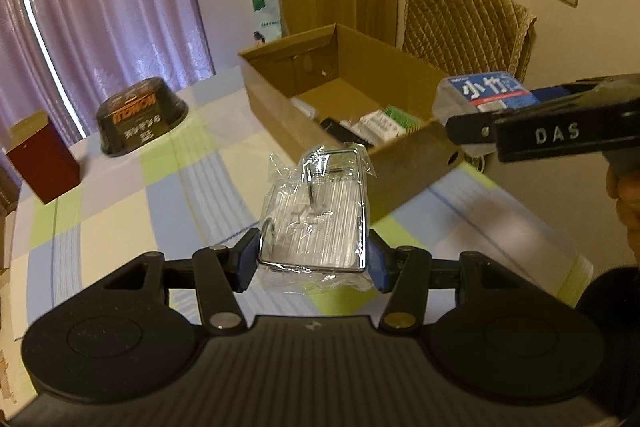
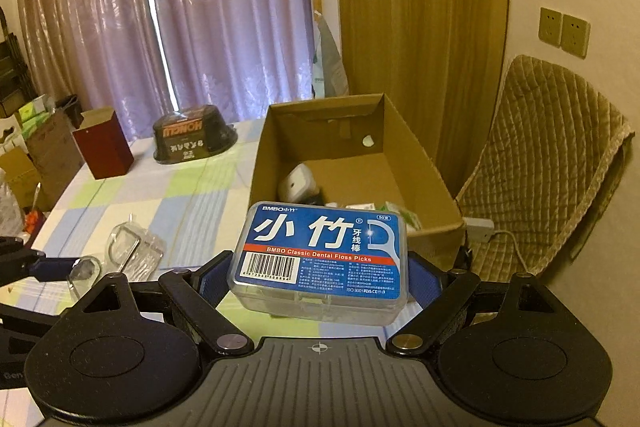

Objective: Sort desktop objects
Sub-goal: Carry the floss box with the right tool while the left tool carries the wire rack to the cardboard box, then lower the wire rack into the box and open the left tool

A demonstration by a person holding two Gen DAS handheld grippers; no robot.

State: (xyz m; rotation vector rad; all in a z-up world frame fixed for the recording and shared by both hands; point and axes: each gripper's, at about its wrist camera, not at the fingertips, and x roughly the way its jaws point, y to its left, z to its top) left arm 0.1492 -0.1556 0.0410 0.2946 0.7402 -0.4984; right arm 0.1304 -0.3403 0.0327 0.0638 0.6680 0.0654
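The left hand-held gripper point(image 1: 314, 261) is clamping a clear plastic packet point(image 1: 316, 219) with a metal wire frame inside, its blue pads pressing in on the packet's two sides. It is holding the packet above the desk point(image 1: 132, 195), just in front of the near wall of the open cardboard box point(image 1: 280, 107).

The right hand-held gripper point(image 2: 320, 281) is gripping a clear box of dental floss picks point(image 2: 320, 259) with a blue label, its fingers closed in against both ends. Seen from the left camera, that floss box point(image 1: 486, 93) is hanging over the box's near right corner, with part of a hand point(image 1: 626, 199) showing behind the gripper.

Inside the cardboard box point(image 2: 404, 155) several small things are already lying: a white rounded item point(image 2: 296, 181), a dark flat one point(image 1: 340, 131) and some white and green packets point(image 1: 388, 121).

Farther back on the chequered cloth, a dark red carton point(image 2: 103, 145) is standing upright and a black bowl-shaped container point(image 2: 195, 139) is sitting upside down beside it, both well apart from the cardboard box. A quilted chair point(image 2: 560, 163) is standing just beyond the desk on the right, against the wall.
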